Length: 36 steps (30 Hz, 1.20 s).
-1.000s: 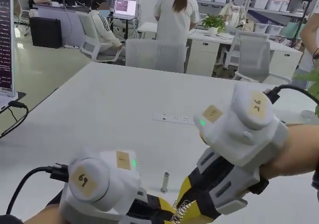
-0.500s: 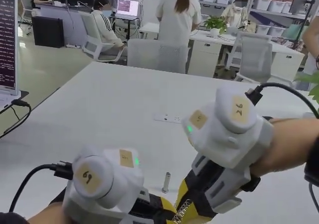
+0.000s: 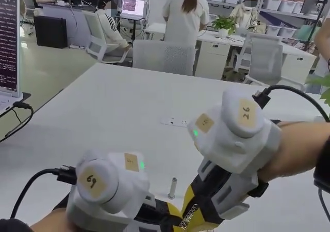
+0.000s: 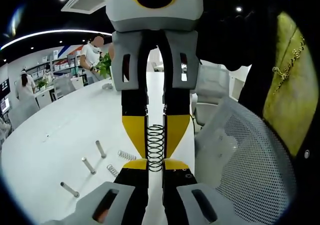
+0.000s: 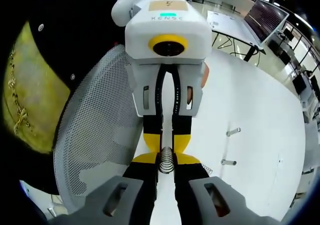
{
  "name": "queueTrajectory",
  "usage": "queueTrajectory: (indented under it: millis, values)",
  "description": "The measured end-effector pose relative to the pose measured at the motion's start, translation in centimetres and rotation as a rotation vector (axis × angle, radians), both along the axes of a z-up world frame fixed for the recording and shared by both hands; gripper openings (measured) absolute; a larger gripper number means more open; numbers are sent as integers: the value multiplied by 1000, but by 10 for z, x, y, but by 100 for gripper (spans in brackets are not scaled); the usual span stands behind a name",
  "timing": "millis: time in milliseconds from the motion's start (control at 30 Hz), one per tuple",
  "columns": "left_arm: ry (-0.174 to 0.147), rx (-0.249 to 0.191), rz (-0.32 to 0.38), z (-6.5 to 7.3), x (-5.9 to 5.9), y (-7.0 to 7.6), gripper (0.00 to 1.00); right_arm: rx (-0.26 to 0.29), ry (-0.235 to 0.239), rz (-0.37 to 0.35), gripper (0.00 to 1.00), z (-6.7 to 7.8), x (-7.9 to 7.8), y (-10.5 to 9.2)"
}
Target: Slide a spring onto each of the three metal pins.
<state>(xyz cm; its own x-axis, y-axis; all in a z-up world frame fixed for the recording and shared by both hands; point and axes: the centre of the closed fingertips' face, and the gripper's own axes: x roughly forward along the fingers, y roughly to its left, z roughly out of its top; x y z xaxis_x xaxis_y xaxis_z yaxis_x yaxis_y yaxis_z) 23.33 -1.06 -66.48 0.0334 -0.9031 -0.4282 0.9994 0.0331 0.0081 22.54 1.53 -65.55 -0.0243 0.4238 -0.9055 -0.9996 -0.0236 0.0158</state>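
Spanning the head view: white table [image 3: 118,113], its near edge cut off at 6 o'clock. Next, left gripper [image 4: 155,166] and right gripper [image 4: 156,134]: met tip to tip above the table, the right forearm [image 3: 301,154] entering from 3 o'clock. In the head view their white bodies hide most of the jaws. Each pair of jaws is nearly closed, pinching one end of the same spring [image 4: 156,147]. That spring: bright wire, open coils, straight, bridging the yellow tips; its lower coils are cropped in the head view. Three metal pins [image 4: 88,165]: standing on the table in a row, at 8 o'clock from the held spring. Two loose springs [image 4: 126,155]: lying flat between pins and jaws.
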Motion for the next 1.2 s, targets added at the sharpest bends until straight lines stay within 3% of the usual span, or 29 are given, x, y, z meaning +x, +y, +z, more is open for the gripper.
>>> queueTrajectory:
  millis: [667, 1100, 1200]
  values:
    - [15, -31, 25, 3, 4, -1, 3, -21, -8, 10, 8, 2, 4, 0]
    - [40, -39, 42, 4, 5, 0, 17, -22, -14, 4, 8, 3, 6, -2]
    - [53, -42, 53, 4, 6, 0, 25, -19, -16, 2, 8, 4, 7, -3]
